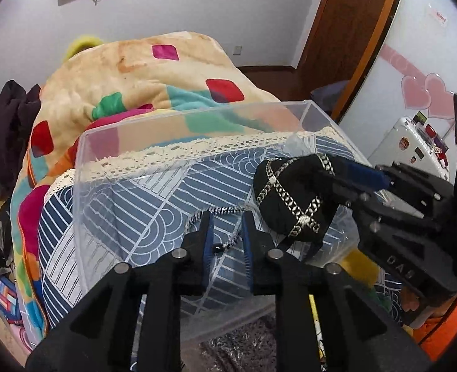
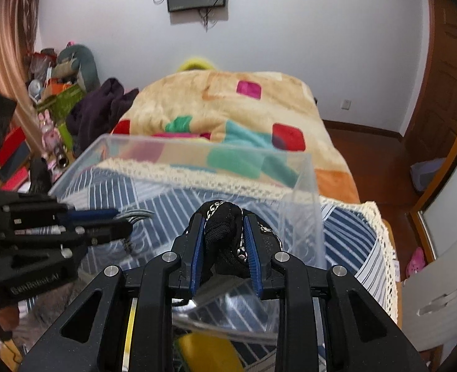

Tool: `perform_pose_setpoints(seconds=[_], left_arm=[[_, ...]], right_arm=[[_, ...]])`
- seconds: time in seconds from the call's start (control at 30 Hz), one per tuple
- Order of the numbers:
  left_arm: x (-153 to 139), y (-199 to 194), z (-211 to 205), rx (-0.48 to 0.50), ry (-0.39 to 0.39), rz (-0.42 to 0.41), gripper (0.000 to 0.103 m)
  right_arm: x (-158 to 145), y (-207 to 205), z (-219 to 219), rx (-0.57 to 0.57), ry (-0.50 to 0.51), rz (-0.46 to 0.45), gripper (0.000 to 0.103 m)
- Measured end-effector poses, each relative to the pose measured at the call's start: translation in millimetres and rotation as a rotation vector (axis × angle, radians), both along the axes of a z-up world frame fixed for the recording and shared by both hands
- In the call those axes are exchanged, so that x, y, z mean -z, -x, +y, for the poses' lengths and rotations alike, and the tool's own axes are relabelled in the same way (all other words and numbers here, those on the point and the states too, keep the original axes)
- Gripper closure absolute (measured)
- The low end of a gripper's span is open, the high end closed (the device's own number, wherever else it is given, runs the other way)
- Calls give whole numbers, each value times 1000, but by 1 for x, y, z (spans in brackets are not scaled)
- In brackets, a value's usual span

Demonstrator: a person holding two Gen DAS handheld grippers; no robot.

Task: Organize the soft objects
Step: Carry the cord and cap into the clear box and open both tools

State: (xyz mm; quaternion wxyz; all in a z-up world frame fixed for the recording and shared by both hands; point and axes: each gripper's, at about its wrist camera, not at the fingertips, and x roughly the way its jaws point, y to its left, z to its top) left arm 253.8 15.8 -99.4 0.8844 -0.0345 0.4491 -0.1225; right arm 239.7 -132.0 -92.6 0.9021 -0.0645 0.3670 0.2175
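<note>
A clear plastic bin (image 1: 82, 186) stands on a blue striped bed cover. My right gripper (image 1: 327, 176) is shut on a black fabric pouch with silver chain trim (image 1: 290, 201) and holds it inside the bin at its right side. In the right wrist view the pouch (image 2: 223, 232) is pinched between the blue pads of the right gripper (image 2: 223, 217). My left gripper (image 1: 226, 220) is over the bin's near edge, jaws slightly apart, with a thin black-and-white braided cord (image 1: 225, 243) between them. The left gripper also shows in the right wrist view (image 2: 120, 220).
A colourful fleece blanket (image 1: 135, 80) is heaped behind the bin (image 2: 309, 186). Dark clothes (image 2: 101, 111) and clutter lie at the bed's left. A yellow object (image 2: 209, 353) lies below the bin's near side. A wooden door (image 1: 346, 31) and a white fridge (image 1: 414, 145) are on the right.
</note>
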Motion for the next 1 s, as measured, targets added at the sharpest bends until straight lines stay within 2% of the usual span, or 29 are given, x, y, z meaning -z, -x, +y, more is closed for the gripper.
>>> perform_pose_setpoints(seconds=[0.13, 0.3, 0.37, 0.5, 0.6, 0.7, 0.8, 1.0], left_arm=[[-10, 9, 3, -2, -1, -32, 72], [-28, 30, 2, -11, -27, -114, 53], [-35, 37, 3, -12, -30, -140, 48], [-47, 55, 4, -26, -38, -196, 37], [-51, 67, 6, -44, -39, -225, 27], [-50, 79, 8, -51, -34, -238, 20], [-43, 87, 9, -53, -36, -232, 18], [-14, 94, 5, -41, -35, -163, 18]], right_arm=[[-2, 8, -3, -8, 16, -5, 75], [-12, 18, -11, -16, 3, -34, 68], [-18, 23, -14, -16, -12, -49, 66], [-31, 35, -23, -6, -37, -105, 52], [-38, 45, -26, -1, -52, -136, 49], [-41, 54, -29, -4, -75, -158, 37], [-38, 64, -30, -4, -64, -181, 35], [-17, 69, -28, -10, -47, -137, 35]])
